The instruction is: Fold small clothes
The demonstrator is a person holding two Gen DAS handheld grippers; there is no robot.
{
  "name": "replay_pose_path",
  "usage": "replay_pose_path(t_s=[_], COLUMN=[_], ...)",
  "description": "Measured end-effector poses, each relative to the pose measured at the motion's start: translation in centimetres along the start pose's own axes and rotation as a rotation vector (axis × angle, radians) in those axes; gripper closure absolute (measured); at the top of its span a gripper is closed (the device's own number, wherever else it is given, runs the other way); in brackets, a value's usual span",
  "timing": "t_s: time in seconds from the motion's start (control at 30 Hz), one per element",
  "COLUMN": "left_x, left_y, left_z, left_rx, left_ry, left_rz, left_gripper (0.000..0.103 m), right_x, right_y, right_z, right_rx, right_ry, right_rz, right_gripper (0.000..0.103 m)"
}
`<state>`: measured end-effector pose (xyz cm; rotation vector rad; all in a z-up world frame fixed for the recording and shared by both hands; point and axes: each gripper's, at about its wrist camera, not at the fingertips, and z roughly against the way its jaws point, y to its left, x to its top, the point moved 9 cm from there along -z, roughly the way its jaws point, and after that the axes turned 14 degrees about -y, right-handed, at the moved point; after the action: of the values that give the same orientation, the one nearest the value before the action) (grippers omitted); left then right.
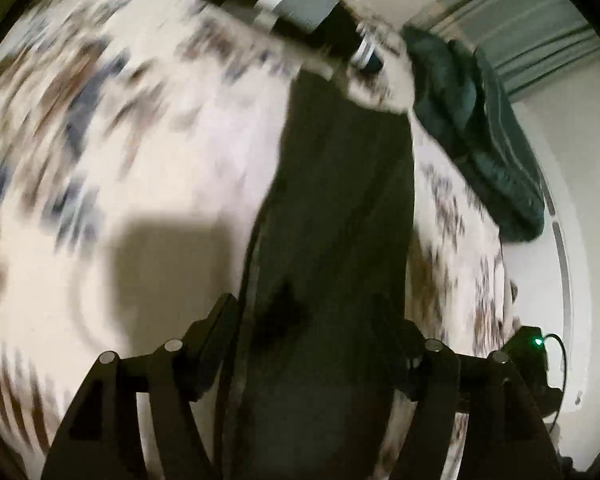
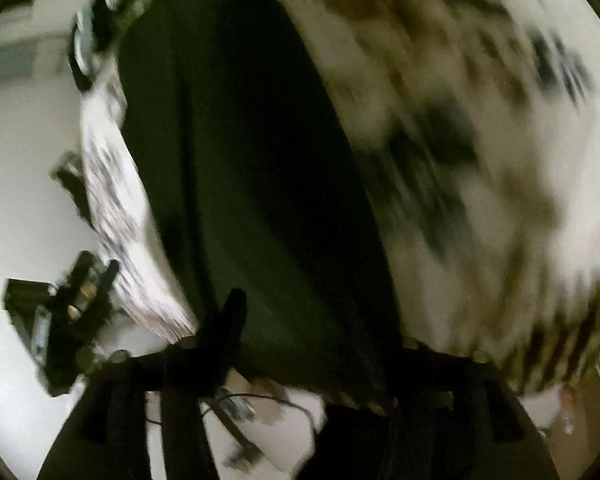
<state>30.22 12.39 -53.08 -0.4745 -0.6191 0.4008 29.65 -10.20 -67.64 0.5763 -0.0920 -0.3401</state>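
Observation:
A long dark green garment (image 1: 340, 208) hangs stretched over a white patterned cloth (image 1: 148, 140). In the left wrist view it runs from my left gripper (image 1: 316, 312) up to the far edge; the jaws are closed on its near end. In the right wrist view the same dark garment (image 2: 252, 184) fills the middle, and my right gripper (image 2: 320, 344) is closed on its near edge. My left gripper also shows in the right wrist view (image 2: 72, 304) at the lower left. Both views are motion-blurred.
A folded dark and grey striped garment (image 1: 300, 4) lies at the top of the cloth. A crumpled dark teal garment (image 1: 484, 136) lies at its right edge. A white floor (image 1: 572, 200) lies beyond. Cables (image 2: 252, 408) lie below my right gripper.

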Motion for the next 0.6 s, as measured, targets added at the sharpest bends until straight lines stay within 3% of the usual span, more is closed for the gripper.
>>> replay_pose_path(t_s=[0.13,0.27,0.33,0.37,0.4,0.43,0.47,0.5,0.53,0.6], left_x=[7.4,11.4,12.4,12.8,13.0,13.1,13.4,13.8,14.3,14.9], left_y=[-0.8,-0.8,-0.1,0.0,0.2,0.4,0.5,0.4,0.5,0.6], left_z=[-7.9,-16.0,-18.9,-20.1,-20.9,-21.3,-21.2,-20.9,-20.4,-20.3], left_rx=[-0.021,-0.016,-0.008,-0.026,-0.039,-0.044,-0.056,-0.064,-0.069,-0.076], left_ry=[-0.002,0.053,0.076,0.082,0.100,0.106,0.093,0.078,0.062,0.056], left_rz=[-0.050,-0.100,-0.128,-0.134,-0.131,-0.116,-0.107,-0.108,-0.108,-0.113], left_gripper=[0.037,0.037,0.043,0.084,0.099,0.099,0.099,0.099,0.099,0.099], right_x=[9.1,18.6,22.1,23.9,25.3,26.7,27.4,27.8,28.1,28.2], right_y=[3.2,4.5,4.6,4.8,4.7,4.5,4.5,4.8,5.1,5.5], right_z=[-1.2,-3.8,-4.9,-5.9,-6.5,-7.6,-8.8,-9.3,-9.6,-9.6], right_rx=[0.024,0.035,0.040,0.053,0.064,0.072,0.080,0.091,0.100,0.062], right_ry=[-0.096,-0.149,-0.154,-0.150,-0.142,-0.131,-0.115,-0.109,-0.104,-0.124], right_rz=[0.010,-0.019,-0.040,-0.062,-0.075,-0.090,-0.107,-0.109,-0.102,-0.055], right_gripper=[0.037,0.037,0.037,0.037,0.037,0.037,0.041,0.072,0.086,0.089])
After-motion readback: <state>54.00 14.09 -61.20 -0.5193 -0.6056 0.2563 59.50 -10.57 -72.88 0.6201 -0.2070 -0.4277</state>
